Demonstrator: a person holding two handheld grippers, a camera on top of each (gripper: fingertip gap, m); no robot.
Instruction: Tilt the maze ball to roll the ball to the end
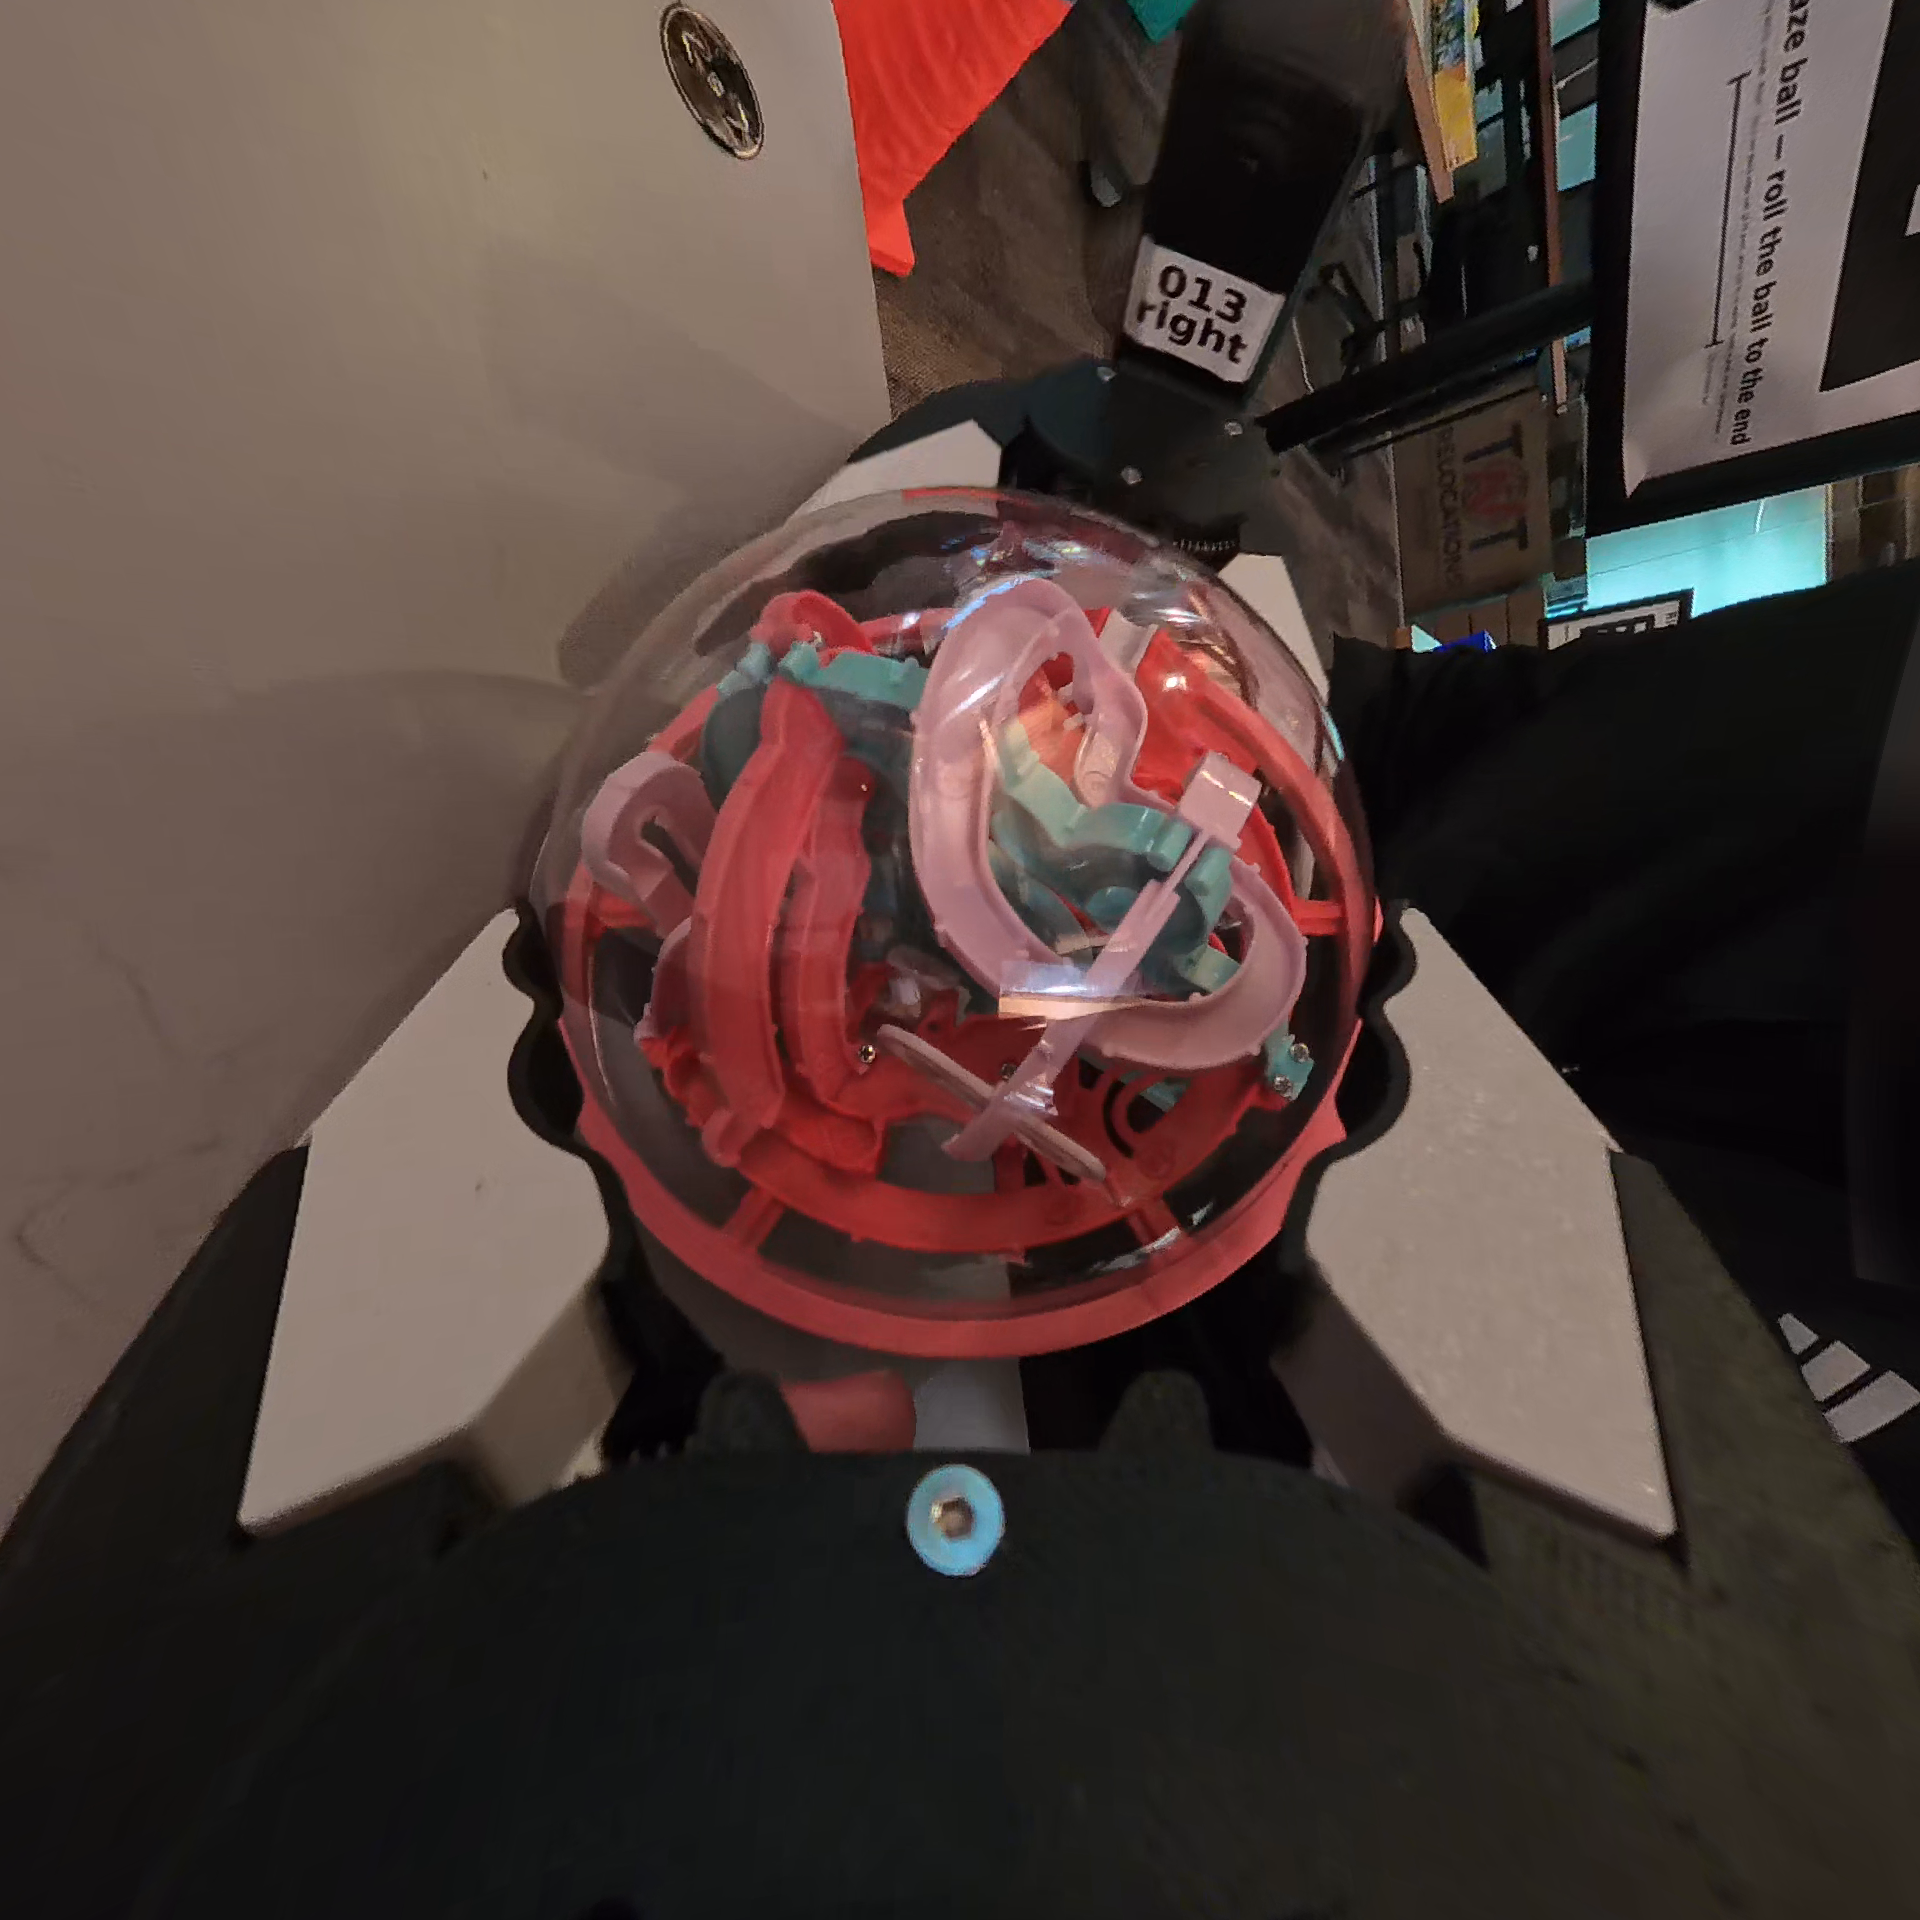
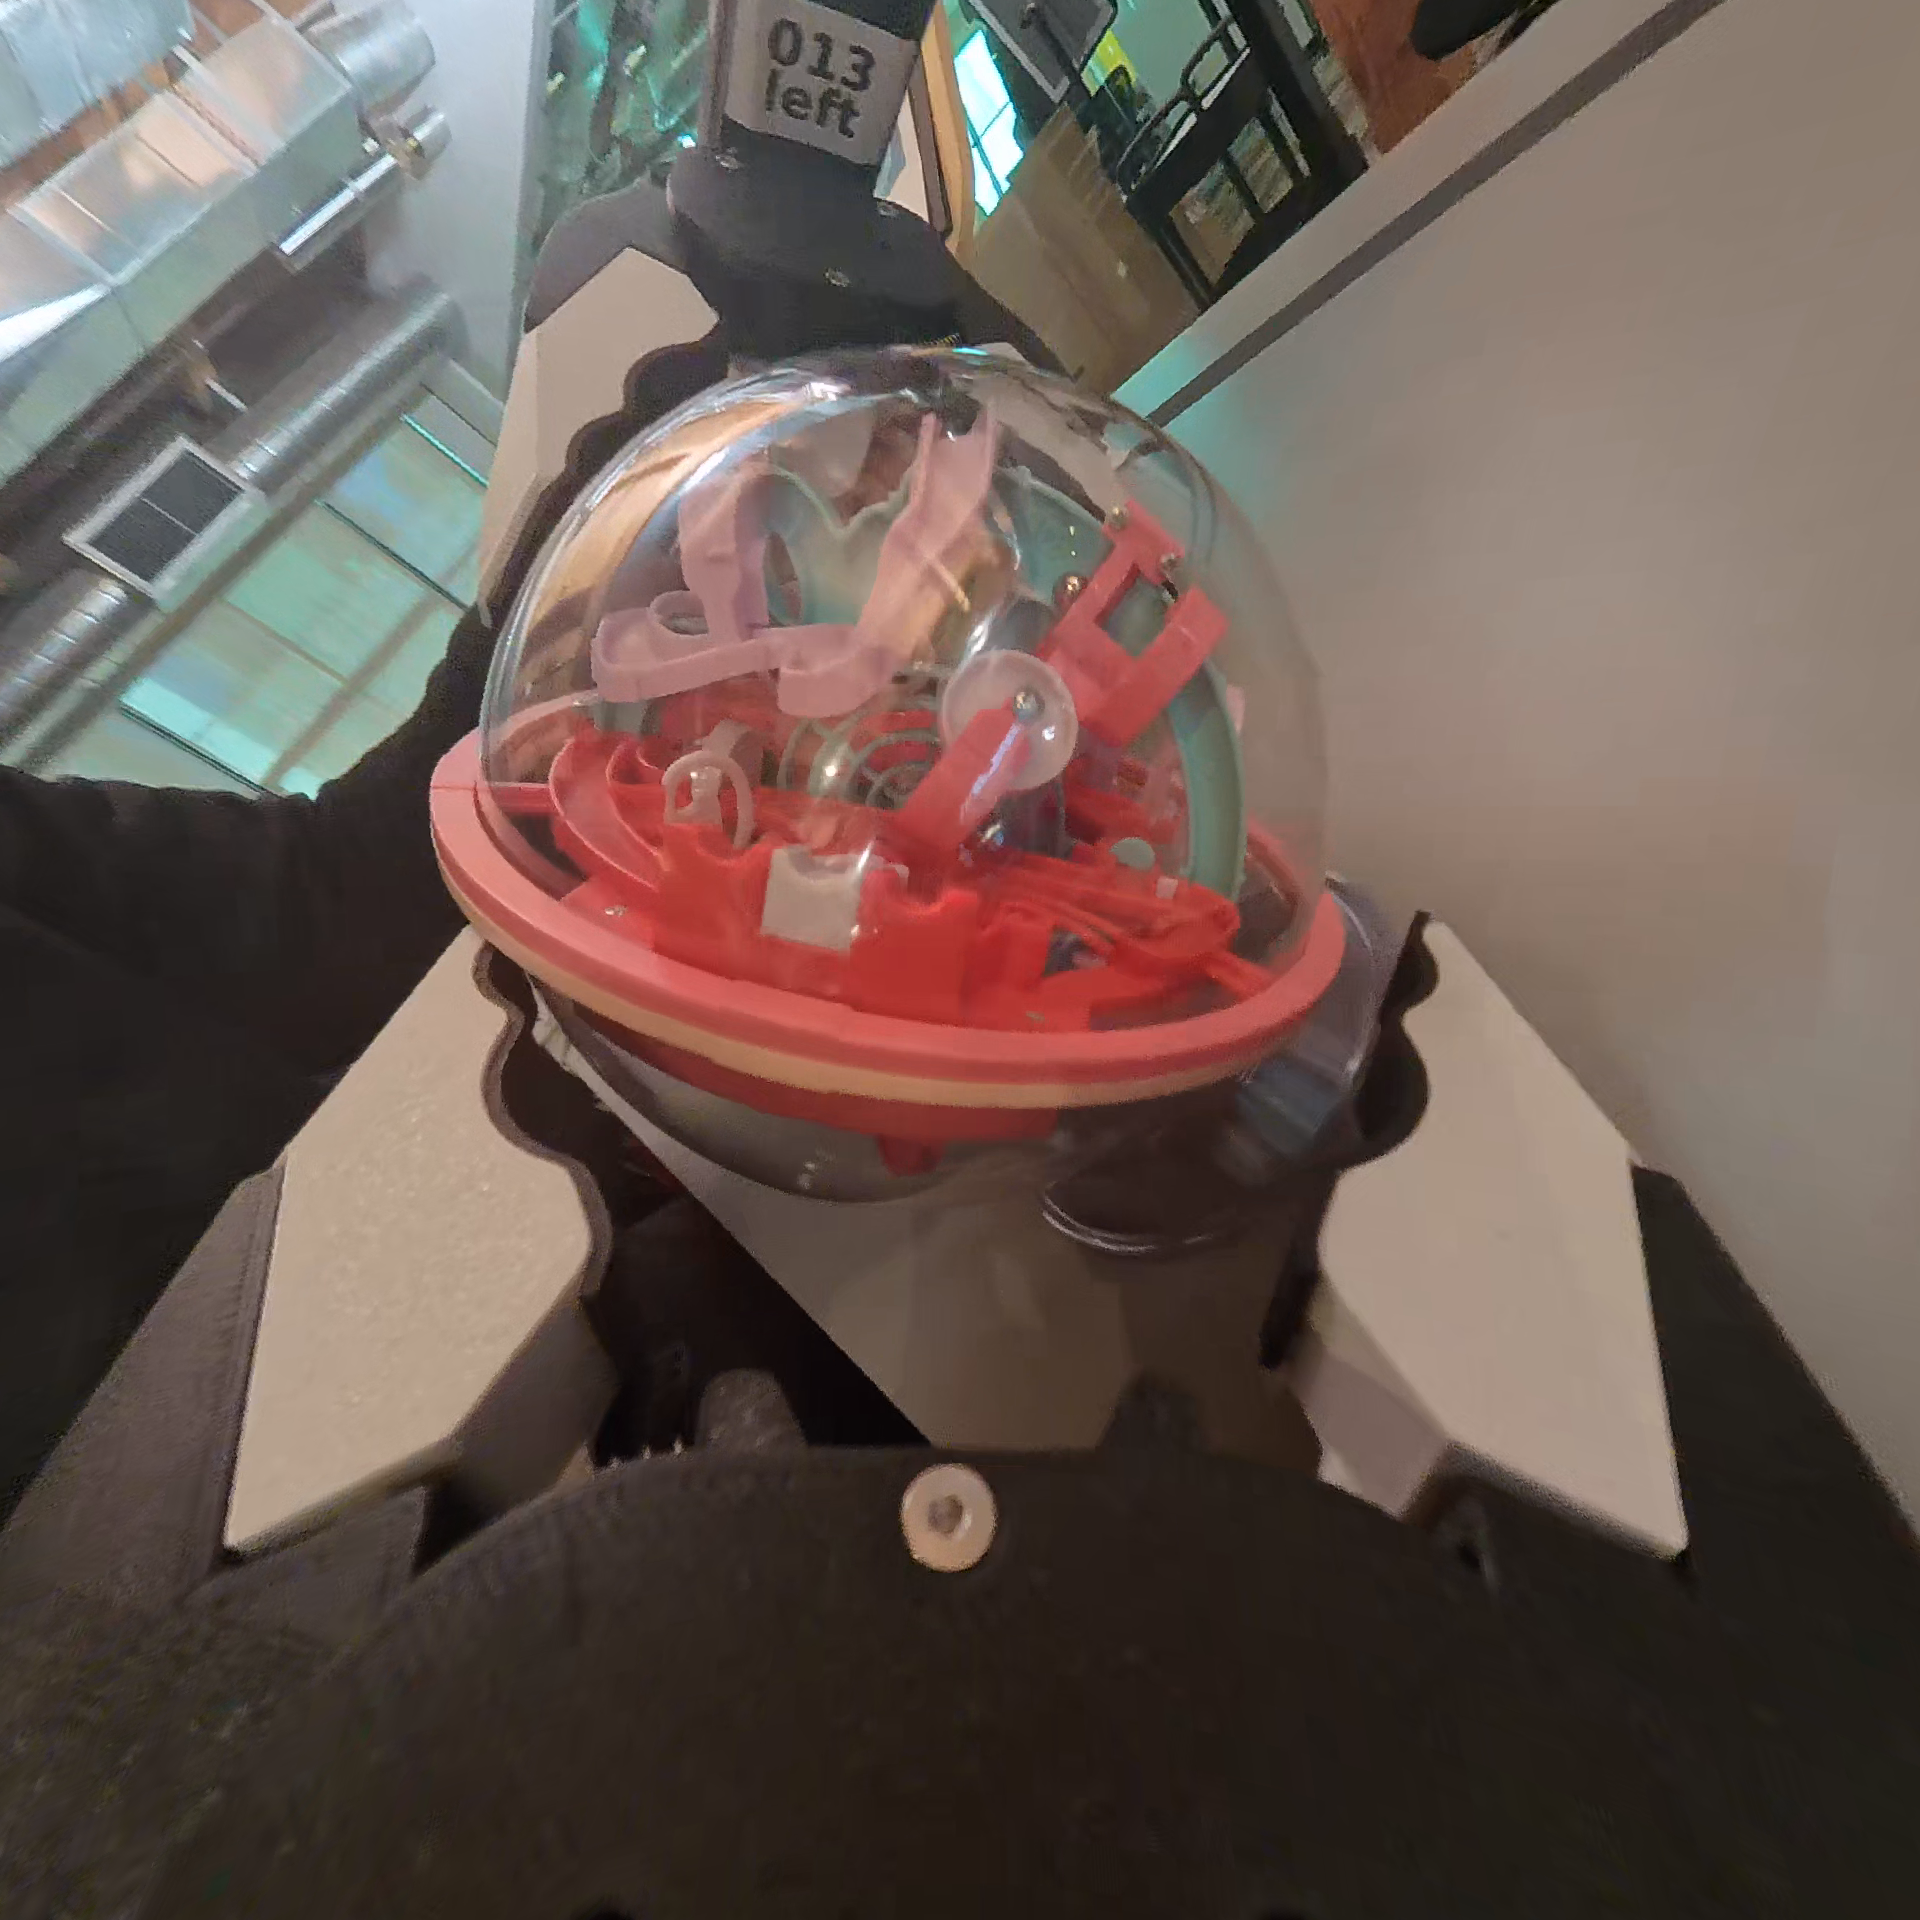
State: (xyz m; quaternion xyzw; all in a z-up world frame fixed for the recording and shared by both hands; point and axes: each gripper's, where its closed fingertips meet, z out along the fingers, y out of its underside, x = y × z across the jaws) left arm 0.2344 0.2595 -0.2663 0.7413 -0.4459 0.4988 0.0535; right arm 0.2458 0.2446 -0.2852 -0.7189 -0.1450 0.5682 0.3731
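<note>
The maze ball (image 1: 956, 914) hung in the air, clamped between the left gripper (image 1: 961, 997) and the right gripper (image 2: 951, 1039) — both closed on it — beside a white wall (image 2: 1558, 623), with shelves (image 1: 1475, 208) and ducts (image 2: 125, 260) behind.

White printed label (image 1: 1195, 317) on right tool (image 1: 1122, 499), second label (image 2: 816, 83) on left tool (image 2: 810, 312), printed sheet (image 1: 1756, 208), lettered carton (image 1: 1486, 509)

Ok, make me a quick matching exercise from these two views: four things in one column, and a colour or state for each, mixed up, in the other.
Things:
1. maze ball's rim band
2. looping track inside
3. left hand-held gripper
4. outer shell

Descriptions:
A. clear
B. shut on the maze ball
C. pale lilac
D. coral red

Pairs: 1-D, 2-C, 3-B, 4-A
</note>
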